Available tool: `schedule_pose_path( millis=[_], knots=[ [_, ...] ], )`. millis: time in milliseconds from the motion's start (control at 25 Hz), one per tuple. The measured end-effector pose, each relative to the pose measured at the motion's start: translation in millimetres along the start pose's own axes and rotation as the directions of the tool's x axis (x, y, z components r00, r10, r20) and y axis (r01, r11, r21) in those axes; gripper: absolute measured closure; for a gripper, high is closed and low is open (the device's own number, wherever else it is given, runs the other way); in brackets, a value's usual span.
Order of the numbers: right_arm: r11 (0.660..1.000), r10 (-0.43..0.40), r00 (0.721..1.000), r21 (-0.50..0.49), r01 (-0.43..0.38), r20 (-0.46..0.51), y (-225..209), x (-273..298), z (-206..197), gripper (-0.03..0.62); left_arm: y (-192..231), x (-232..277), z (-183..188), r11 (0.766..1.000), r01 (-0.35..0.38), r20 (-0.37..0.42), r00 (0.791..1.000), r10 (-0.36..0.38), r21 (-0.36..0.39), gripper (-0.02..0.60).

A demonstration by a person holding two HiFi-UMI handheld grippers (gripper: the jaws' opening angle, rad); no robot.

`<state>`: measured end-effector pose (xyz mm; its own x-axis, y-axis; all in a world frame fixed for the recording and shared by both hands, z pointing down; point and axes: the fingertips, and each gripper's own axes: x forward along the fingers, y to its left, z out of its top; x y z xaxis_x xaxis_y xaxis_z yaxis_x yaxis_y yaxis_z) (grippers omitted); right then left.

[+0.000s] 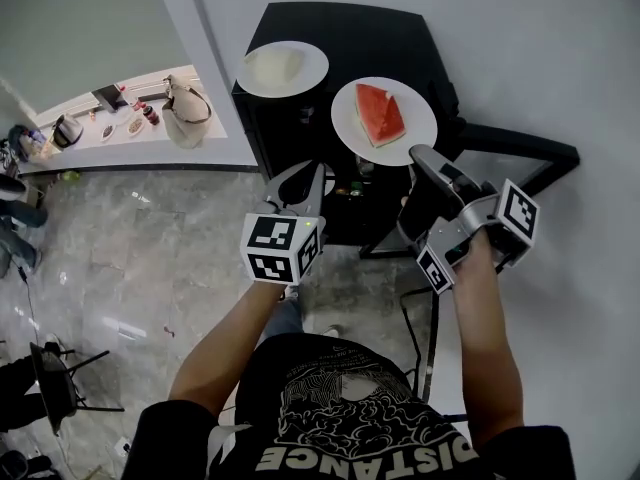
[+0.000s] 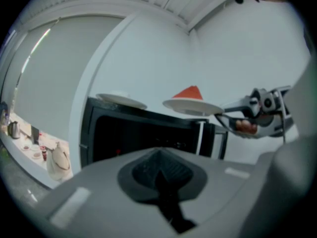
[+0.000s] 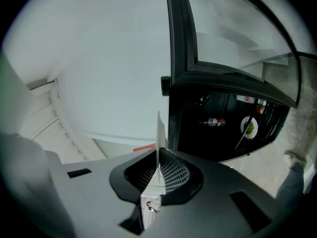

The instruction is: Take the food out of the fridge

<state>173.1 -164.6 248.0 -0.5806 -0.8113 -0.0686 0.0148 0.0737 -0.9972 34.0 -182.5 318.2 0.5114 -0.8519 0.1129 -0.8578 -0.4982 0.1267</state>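
Above fridge (image 1: 370, 43), held plate (image 1: 352, 133) bears watermelon (image 1: 380, 114); second plate (image 1: 310, 76), perhaps bread (image 1: 275, 65).

Red watermelon (image 1: 380, 114) (white plate (image 1: 350, 133)), black fridge (image 1: 372, 36)

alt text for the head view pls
The right gripper pinches the rim of a white plate carrying a watermelon slice, at a black fridge's top edge. A second plate of pale food sits on the fridge; the left gripper is shut, empty.
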Motion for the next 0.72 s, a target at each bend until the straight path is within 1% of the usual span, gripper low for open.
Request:
schedule_pose_path(
  millis=[200,440,720],
  knots=[
    [0.999,-0.036,0.997,0.027,0.034,0.07,-17,37,30,0.58,12,31,7,0.999,0.032,0.0,0.999,-0.032,0.009,0.58],
    [0.999,-0.02,0.991,0.029,0.016,0.135,-8,35,32,0.581,-2,29,15,0.996,0.086,0.01,0.996,-0.087,0.014,0.58],
    [1.0,-0.006,0.981,0.021,0.002,0.196,-5,39,39,0.58,-7,38,14,0.992,0.127,0.008,0.992,-0.127,0.018,0.58]
  ],
)
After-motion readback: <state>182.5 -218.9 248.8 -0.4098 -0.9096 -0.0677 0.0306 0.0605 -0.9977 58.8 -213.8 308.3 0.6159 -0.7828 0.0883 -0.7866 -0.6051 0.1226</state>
